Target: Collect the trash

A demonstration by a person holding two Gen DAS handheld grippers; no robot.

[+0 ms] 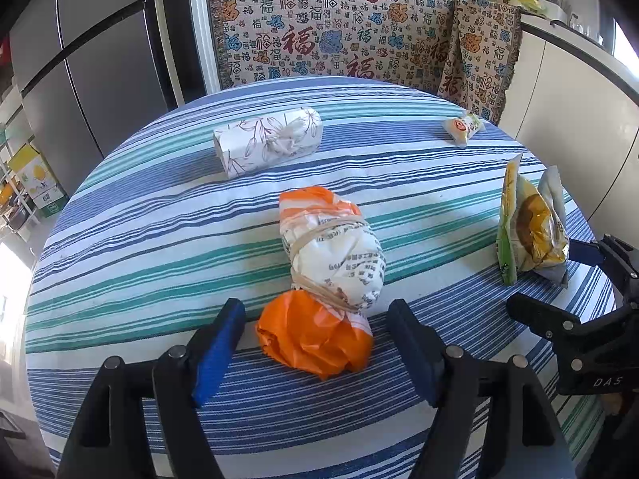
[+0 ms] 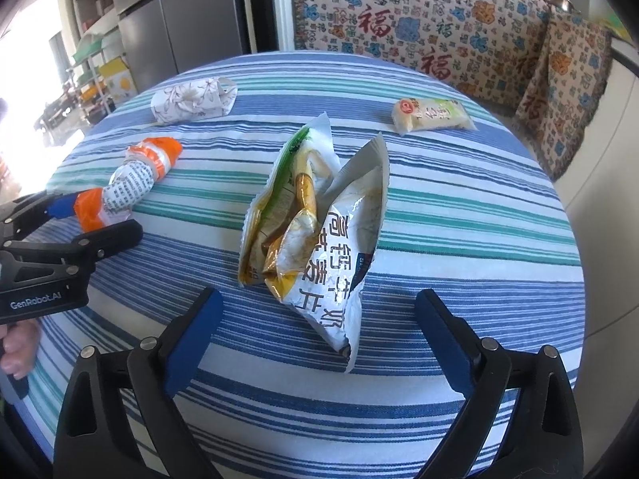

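Note:
An orange and white plastic bundle [image 1: 331, 255] tied with rubber bands lies on the striped tablecloth [image 1: 139, 239]. My left gripper [image 1: 316, 305] is open, and the bundle's orange end sits between its blue pads with gaps on both sides. Empty snack bags [image 2: 319, 231], white, yellow and green, stand crumpled in the right wrist view. My right gripper [image 2: 318, 295] is open wide around their near end, pads clear of them. A small sealed snack packet [image 2: 431, 115] lies farther back. Each gripper shows in the other's view, the right gripper [image 1: 549, 277] at the right edge and the left gripper [image 2: 98, 219] at the left edge.
A floral tissue pack [image 1: 267, 141] lies at the table's far side. Behind the round table stands a bench under a patterned cloth [image 1: 339, 24]. A grey fridge [image 1: 80, 60] is at the left, a white counter [image 1: 579, 80] at the right. A person's hand [image 2: 16, 347] holds the left gripper.

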